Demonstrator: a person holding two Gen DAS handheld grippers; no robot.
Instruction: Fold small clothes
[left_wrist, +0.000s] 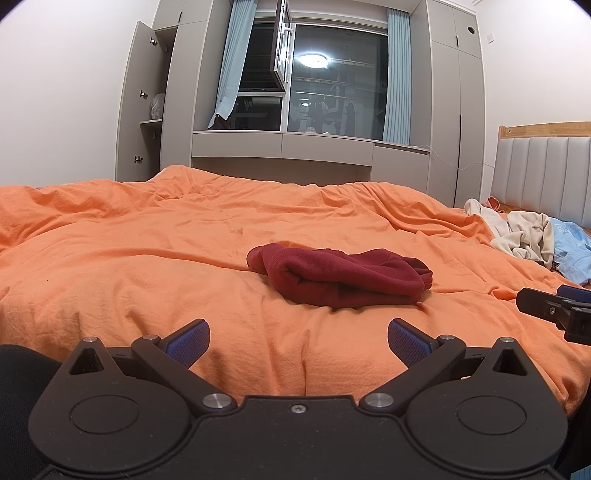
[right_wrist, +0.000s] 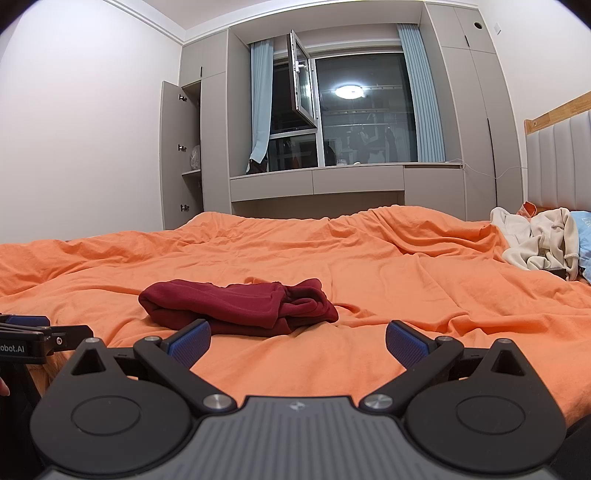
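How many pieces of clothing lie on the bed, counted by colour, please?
Dark red garment: 1
Cream garment: 1
Light blue garment: 1
Total: 3, though the pile at the headboard may hide more.

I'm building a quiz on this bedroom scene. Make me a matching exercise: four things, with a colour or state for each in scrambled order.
Things:
1. garment
2. bedcover
3. left gripper
4. curtains

Descriptions:
A. light blue
B. jaws open, holding nothing
C. dark red, folded
D. orange, wrinkled

Pairs: 1-C, 2-D, 3-B, 4-A
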